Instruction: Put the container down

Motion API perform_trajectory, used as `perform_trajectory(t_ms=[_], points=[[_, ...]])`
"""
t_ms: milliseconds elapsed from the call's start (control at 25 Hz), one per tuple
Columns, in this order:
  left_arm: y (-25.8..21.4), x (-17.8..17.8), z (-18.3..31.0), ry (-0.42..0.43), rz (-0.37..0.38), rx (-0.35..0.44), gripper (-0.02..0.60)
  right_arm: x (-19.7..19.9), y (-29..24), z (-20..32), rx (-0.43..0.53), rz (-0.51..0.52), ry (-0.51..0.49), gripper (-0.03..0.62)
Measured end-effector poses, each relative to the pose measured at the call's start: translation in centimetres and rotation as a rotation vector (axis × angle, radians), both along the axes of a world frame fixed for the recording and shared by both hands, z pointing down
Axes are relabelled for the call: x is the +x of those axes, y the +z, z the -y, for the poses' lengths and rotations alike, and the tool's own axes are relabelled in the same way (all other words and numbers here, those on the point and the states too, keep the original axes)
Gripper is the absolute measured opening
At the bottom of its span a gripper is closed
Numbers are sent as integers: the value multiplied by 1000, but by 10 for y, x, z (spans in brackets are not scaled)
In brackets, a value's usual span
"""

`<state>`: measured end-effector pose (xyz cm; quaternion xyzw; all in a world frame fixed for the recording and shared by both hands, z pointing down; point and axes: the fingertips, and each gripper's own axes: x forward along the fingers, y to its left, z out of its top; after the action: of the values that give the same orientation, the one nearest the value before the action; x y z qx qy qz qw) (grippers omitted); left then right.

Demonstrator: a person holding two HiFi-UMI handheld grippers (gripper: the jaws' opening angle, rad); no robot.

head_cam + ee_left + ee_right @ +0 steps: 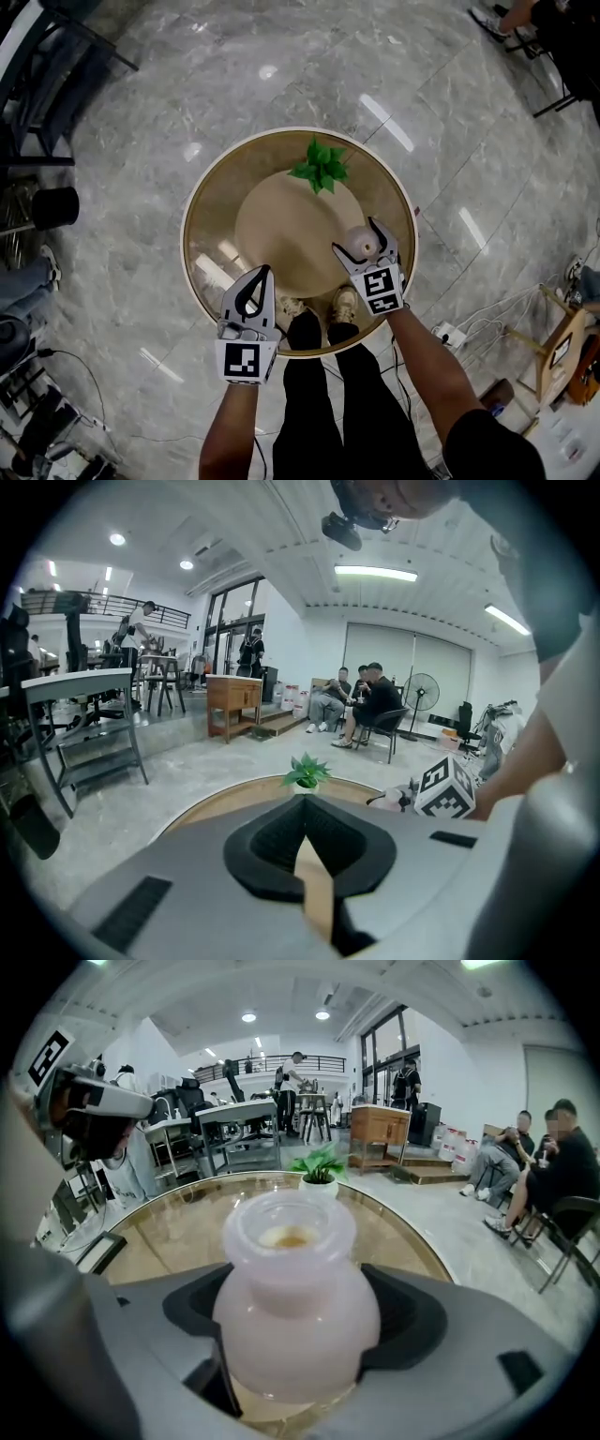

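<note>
A pale pink, wide-mouthed container sits between the jaws of my right gripper, which is shut on its round body. In the head view this container and the right gripper hang over the near right part of a round glass table. Whether its base touches the glass is hidden. My left gripper is over the table's near left edge, jaws together and nothing between them. In the left gripper view, the left gripper has its pads meeting.
A small potted green plant stands toward the table's far side, also in the right gripper view. My shoes show through the glass. Seated people, desks and chairs ring the room. Cables and a power strip lie on the floor at right.
</note>
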<state>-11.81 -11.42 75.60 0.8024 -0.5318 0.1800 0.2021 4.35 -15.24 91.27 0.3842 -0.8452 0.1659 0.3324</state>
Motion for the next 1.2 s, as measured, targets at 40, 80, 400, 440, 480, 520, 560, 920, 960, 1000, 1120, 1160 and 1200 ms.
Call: perform_trajectory(t_ms=[40, 80, 400, 440, 480, 520, 560, 920, 960, 1000, 1120, 1160, 1200], points=[[1, -1, 0, -1, 3, 3, -8, -1, 2, 0, -4, -5, -2, 410], [2, -3, 0, -2, 8, 8, -8, -1, 5, 0, -8, -9, -4, 410], [1, -3, -3, -16, -8, -9, -8, 3, 15, -3, -39, -58, 15, 410], [0, -5, -3, -21, -7, -10, -8, 2, 15, -3, -34, -54, 13, 411], [0, -8, -4, -28, -2, -6, -8, 1, 16, -2, -28, -47, 11, 411], [1, -11, -6, -37, 6, -2, -8, 1, 16, -2, -23, -40, 10, 411], [2, -15, -9, -47, 11, -3, -8, 1, 17, -2, -21, -34, 11, 411], [8, -23, -35, -75, 24, -68, -8, 1, 20, -5, -37, -21, 14, 411], [8, -23, -36, -80, 18, -57, -8, 2, 21, -7, -46, -23, 14, 411], [6, -23, -36, -84, 15, -48, -8, 3, 21, -9, -57, -28, 14, 413], [-4, -22, -33, -90, 8, -32, -8, 4, 8, -17, -61, -24, 11, 413], [-11, -20, -32, -89, 6, -26, -8, 5, -2, -20, -53, -22, 14, 416], [-19, -18, -31, -87, 4, -18, -8, 8, -14, -22, -41, -24, 19, 416]])
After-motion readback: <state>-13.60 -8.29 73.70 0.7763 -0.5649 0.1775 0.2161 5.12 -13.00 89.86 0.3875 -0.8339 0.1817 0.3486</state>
